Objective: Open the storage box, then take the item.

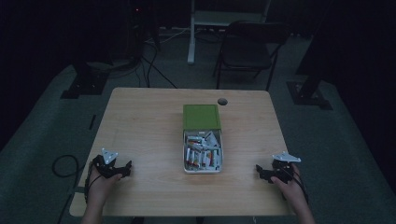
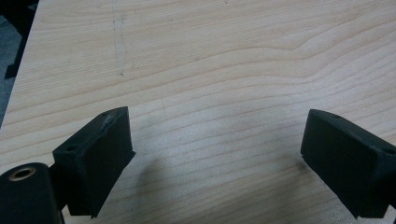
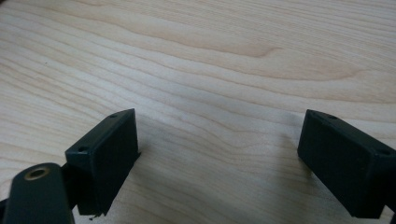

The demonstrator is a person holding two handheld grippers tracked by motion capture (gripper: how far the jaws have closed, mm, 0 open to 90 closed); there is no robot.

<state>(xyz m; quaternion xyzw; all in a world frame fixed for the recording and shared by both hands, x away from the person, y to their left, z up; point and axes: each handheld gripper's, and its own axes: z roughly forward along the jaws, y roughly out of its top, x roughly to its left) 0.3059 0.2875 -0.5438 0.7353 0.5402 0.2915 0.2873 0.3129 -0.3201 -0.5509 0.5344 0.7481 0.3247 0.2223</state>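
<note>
Box [image 1: 202, 140] sat mid-table [image 1: 140, 121], green lid [image 1: 201, 116] flipped back, white tray full of small tubes [image 1: 201, 156]. Left gripper [image 1: 122, 171] and right gripper [image 1: 261, 173] rested near the front edge, well apart from the box, both with jaws spread wide and empty. Box looked like light rigid plastic, probably smooth-sided; best held by its long side walls. The tubes looked light, loose and likely to roll, so pinch one across its middle.

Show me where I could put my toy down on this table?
Bare wood lies between the left gripper and the open box, and between the box and the right gripper. The far corners beside the green lid are free too. The middle is crowded: the box is full of small tubes.
</note>
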